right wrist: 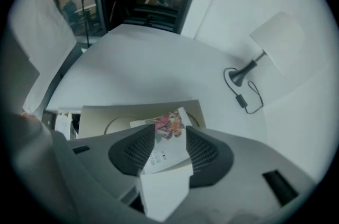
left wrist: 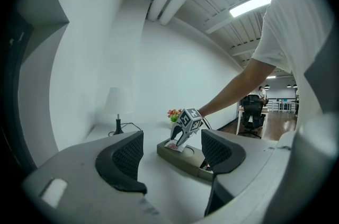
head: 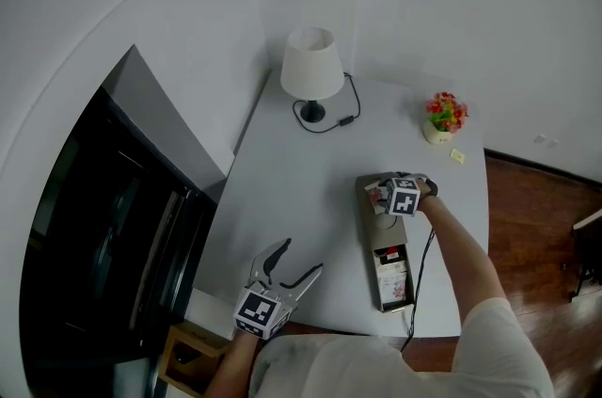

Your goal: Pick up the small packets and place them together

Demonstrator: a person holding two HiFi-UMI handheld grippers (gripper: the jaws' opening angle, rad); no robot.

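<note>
A small white packet [right wrist: 167, 125] with a colourful print lies flat on the far end of a long grey box [right wrist: 106, 116]. My right gripper [right wrist: 170, 133] stands over it, jaws apart, the packet between the pads and not pinched. In the head view the right gripper [head: 381, 191] is at the box's [head: 369, 241] far end, and more packets [head: 392, 274] sit in its near part. My left gripper [head: 301, 256] hovers open with nothing in it near the table's front edge, left of the box. From the left gripper [left wrist: 172, 157] I see the right gripper [left wrist: 180, 139] on the box [left wrist: 185, 160].
A white lamp [head: 312, 67] with a black cable stands at the table's back. A small flower pot [head: 444, 116] and a small yellow item [head: 457, 156] are at the back right. A dark glass partition runs along the left. A cable hangs off the front edge.
</note>
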